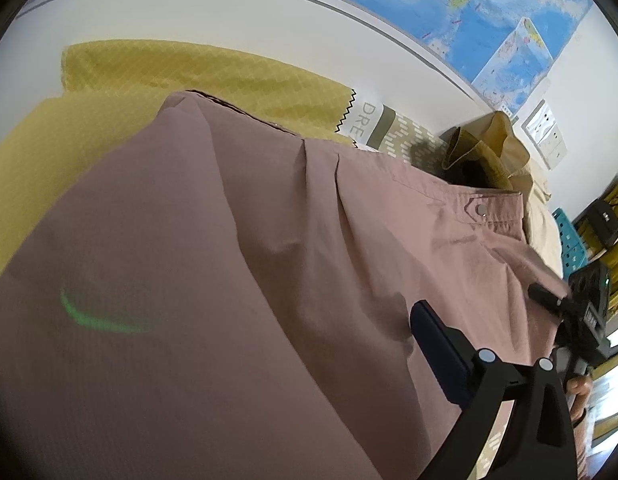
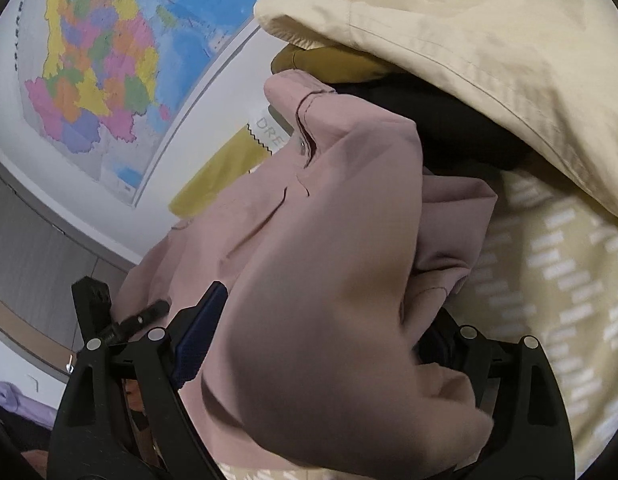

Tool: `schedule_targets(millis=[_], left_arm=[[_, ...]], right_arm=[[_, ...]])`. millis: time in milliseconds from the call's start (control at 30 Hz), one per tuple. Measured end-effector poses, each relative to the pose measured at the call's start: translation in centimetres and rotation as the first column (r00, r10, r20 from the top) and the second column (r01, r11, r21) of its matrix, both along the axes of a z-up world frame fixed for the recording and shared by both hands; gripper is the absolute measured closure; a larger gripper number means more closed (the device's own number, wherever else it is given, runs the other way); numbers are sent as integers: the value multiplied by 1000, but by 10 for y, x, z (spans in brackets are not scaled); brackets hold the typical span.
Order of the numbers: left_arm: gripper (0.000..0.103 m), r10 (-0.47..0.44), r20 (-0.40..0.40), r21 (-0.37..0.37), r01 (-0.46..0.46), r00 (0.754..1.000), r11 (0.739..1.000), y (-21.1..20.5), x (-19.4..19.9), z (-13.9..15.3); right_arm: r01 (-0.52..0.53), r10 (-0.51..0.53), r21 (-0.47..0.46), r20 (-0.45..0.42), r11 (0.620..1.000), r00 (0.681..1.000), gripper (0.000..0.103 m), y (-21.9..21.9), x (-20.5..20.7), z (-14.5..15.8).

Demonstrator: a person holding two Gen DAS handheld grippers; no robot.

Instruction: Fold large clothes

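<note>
1. A big dusty-pink garment [image 1: 237, 264] lies spread over a bed, on a yellow quilted blanket [image 1: 157, 76] and a tan sheet with white dashes [image 2: 557, 280].
2. A snap button [image 1: 480, 210] sits on a band of the pink garment near the far end.
3. The left tool [image 1: 449, 360] hangs just over the pink cloth. Only one dark blue finger [image 1: 433, 344] shows; the other is out of the picture. Its jaws stand wide, and nothing is pinched in them.
4. The right tool [image 2: 321, 344] has a thick bunch of the pink garment lying between its fingers. The left blue pad [image 2: 197, 340] shows beside the cloth; the cloth hides most of the other finger. The jaws stand wide, and I cannot tell if they press on the cloth.
5. A cream garment [image 2: 489, 40] is piled at the far end of the bed, with something black [image 2: 449, 120] and a mustard cloth [image 2: 329, 60] under it.
6. A bright map [image 2: 101, 72] hangs on the white wall behind the bed.
7. A teal crate [image 1: 571, 244] stands past the bed's far side.
</note>
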State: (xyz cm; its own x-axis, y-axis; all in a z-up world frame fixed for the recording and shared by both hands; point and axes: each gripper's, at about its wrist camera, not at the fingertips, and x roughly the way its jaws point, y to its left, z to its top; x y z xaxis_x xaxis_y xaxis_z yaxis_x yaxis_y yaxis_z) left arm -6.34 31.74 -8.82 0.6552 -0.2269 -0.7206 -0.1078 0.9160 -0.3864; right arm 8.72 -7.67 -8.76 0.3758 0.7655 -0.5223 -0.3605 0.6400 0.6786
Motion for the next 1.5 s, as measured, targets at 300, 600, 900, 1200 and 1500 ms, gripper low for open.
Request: schedule_targets(millis=[300, 600, 900, 1200, 1500], left_arm=[[15, 38, -52, 128, -31, 998, 991, -12, 7, 1], [13, 59, -51, 176, -49, 997, 983, -18, 8, 0], [7, 65, -52, 190, -54, 997, 980, -24, 15, -2], [43, 92, -62, 203, -78, 994, 976, -20, 22, 2], [43, 65, -78, 48, -61, 995, 997, 5, 24, 4]], right_arm=[[19, -18, -21, 22, 1000, 1000, 21, 12, 2, 0], [-13, 19, -69, 82, 998, 996, 5, 24, -5, 4], [16, -14, -51, 46, 999, 999, 15, 21, 0, 7], [-62, 62, 20, 11, 998, 998, 59, 22, 12, 4], [-86, 86, 12, 1, 996, 996, 46, 29, 12, 19]])
